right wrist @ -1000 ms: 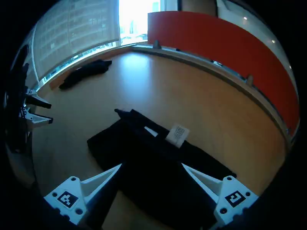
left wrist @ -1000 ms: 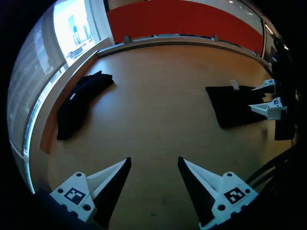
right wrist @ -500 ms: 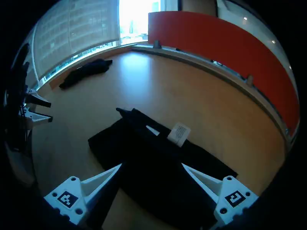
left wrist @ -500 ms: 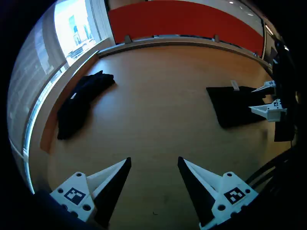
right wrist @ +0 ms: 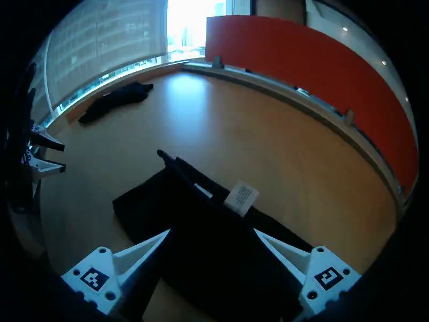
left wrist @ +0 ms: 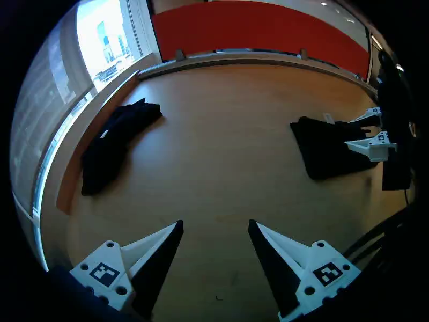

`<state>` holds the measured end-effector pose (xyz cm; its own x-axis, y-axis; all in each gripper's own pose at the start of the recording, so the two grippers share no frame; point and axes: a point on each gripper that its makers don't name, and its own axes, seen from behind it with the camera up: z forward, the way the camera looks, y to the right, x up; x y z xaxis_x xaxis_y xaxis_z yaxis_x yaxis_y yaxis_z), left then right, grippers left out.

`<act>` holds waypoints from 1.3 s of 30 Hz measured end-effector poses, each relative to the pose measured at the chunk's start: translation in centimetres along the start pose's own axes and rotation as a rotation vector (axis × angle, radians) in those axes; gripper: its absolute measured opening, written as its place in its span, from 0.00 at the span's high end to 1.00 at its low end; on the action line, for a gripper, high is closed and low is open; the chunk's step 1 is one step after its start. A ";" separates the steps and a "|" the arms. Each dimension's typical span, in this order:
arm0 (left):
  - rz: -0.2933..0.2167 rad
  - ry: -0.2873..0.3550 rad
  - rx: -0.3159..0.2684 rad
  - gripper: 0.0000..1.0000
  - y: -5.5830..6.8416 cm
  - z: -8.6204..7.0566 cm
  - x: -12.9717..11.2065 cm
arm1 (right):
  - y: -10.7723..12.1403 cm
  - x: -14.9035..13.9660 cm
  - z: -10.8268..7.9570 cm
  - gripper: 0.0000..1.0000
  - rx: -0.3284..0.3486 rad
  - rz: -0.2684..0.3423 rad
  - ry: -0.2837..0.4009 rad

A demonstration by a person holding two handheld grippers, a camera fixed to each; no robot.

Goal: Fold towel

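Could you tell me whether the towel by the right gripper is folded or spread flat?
Partly folded: the towel has a ridge across it where one layer overlaps another, tag exposed.

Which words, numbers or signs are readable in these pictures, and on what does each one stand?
No text is readable.
White tag on the dark towel: print too blurred to read.
Square markers on the fingers of the right gripper and left gripper: black-and-white patterns, no letters.
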<state>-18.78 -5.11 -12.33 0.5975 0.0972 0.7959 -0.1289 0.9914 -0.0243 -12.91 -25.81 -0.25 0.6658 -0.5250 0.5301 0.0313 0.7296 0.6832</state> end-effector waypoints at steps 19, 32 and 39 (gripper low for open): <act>0.011 0.002 0.000 0.10 0.2 -0.3 0.4 | 1.1 -1.8 -2.3 0.00 -0.017 0.014 0.002; 0.020 0.001 0.003 0.10 0.4 -0.6 0.4 | 3.8 -5.6 -5.9 0.00 -0.067 0.061 -0.010; 0.024 0.002 0.006 0.10 0.3 -0.8 0.4 | 5.1 -7.8 -7.8 0.00 -0.090 0.063 -0.031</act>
<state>-17.94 -4.69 -12.45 0.5956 0.1211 0.7941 -0.1482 0.9882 -0.0395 -12.16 -14.55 -4.83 0.6453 -0.4894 0.5865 0.0583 0.7971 0.6010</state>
